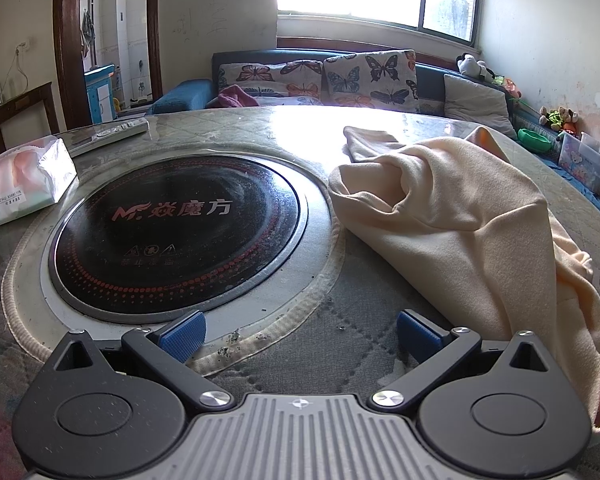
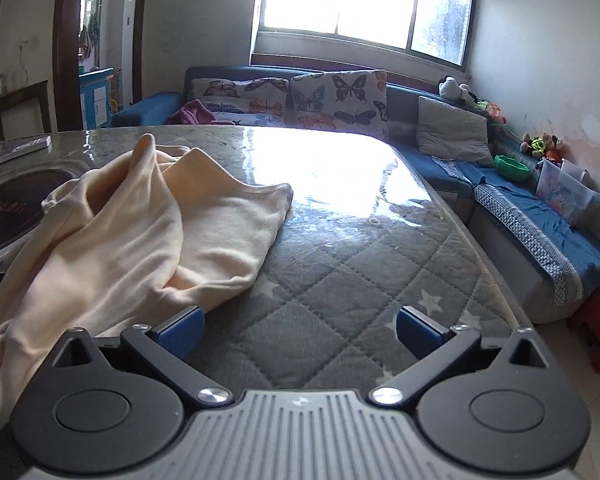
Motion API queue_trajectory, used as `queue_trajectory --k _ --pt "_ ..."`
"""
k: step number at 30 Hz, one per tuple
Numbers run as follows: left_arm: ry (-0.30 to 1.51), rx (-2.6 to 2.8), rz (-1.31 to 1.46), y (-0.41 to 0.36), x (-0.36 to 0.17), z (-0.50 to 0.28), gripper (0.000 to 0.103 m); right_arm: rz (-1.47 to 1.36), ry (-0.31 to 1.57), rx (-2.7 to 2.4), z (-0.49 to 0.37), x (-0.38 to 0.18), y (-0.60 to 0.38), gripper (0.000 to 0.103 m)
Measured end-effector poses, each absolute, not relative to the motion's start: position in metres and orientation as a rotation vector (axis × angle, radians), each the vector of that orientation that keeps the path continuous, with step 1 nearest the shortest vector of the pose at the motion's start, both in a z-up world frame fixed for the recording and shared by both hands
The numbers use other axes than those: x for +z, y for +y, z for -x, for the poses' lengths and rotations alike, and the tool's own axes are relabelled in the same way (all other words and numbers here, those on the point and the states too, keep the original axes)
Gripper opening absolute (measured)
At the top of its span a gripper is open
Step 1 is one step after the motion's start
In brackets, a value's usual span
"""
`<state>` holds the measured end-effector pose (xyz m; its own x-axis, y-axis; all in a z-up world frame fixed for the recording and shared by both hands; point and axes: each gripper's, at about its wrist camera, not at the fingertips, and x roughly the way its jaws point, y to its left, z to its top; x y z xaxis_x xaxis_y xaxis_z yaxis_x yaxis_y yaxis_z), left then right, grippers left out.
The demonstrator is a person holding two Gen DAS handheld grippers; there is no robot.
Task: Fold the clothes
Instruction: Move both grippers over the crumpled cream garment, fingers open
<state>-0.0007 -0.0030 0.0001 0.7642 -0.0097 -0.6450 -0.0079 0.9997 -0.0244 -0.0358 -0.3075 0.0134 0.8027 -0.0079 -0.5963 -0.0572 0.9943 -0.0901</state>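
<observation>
A cream-coloured garment (image 1: 460, 220) lies crumpled on the round quilted table, on the right in the left wrist view. The same garment (image 2: 140, 232) fills the left half of the right wrist view, bunched up with folds standing. My left gripper (image 1: 300, 336) hovers open over the table just left of the cloth, nothing between its blue pads (image 1: 182, 334). My right gripper (image 2: 300, 332) is open too, with its left blue pad (image 2: 182, 330) at the garment's near edge and bare quilted table between the fingers.
A black round cooktop (image 1: 176, 232) is set into the table's middle. A tissue pack (image 1: 24, 184) and a remote control (image 1: 112, 132) lie at the far left. The glass-covered quilted tabletop (image 2: 340, 280) ends at the right, with a blue sofa (image 2: 540, 220) beyond.
</observation>
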Motion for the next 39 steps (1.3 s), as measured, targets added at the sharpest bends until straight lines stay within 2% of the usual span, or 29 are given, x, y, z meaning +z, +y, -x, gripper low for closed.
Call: queue_trajectory --k 18,39 --pt "0.748 -0.028 0.004 -0.029 0.013 0.035 0.103 -0.001 0.637 0.14 0.085 0.025 -0.296 0.103" --pt "0.794 -0.011 -0.057 -0.045 0.027 0.086 0.103 0.062 0.734 0.27 0.132 0.035 -0.262 0.103"
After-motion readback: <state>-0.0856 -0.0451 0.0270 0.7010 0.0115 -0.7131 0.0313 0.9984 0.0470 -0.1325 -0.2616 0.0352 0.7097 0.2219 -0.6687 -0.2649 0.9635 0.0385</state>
